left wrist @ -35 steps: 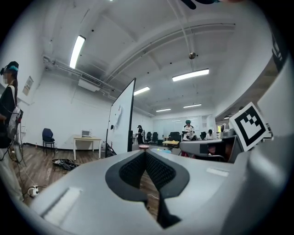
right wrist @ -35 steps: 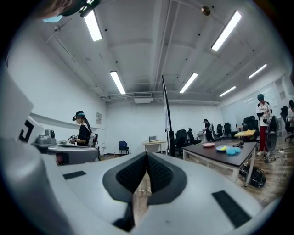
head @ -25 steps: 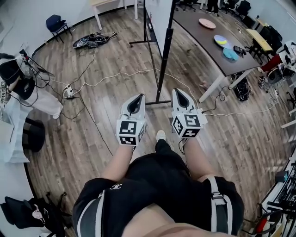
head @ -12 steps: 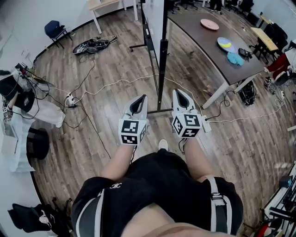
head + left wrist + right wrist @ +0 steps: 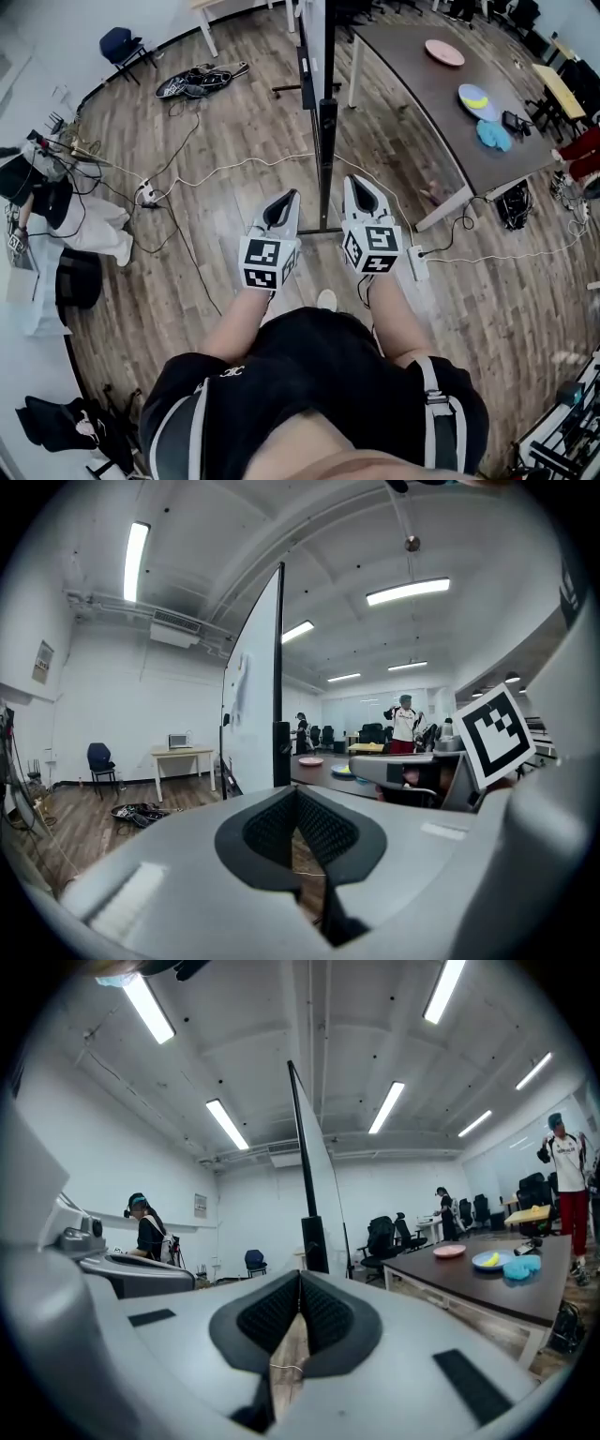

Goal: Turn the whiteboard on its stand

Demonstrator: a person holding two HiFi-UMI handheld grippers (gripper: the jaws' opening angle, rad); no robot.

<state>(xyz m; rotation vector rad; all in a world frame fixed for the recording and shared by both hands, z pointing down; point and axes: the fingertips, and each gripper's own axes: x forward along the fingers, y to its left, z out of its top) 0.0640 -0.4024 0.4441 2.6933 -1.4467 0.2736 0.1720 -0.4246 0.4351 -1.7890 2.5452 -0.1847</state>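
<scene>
Black whiteboard stand (image 5: 326,127) nearer than second ago.

Whiteboard (image 5: 314,23): tall white panel, thin dark frame, upright, edge-on in head view, running near-to-far at scene centre. Faint grey smudge on left face, seen in left gripper view. Stand (image 5: 325,141): black upright post at near end, thicker sleeve midway, short crossbar foot flat on wooden floor (image 5: 234,122); second foot at far end. Dark bench (image 5: 422,94) close on right.
</scene>
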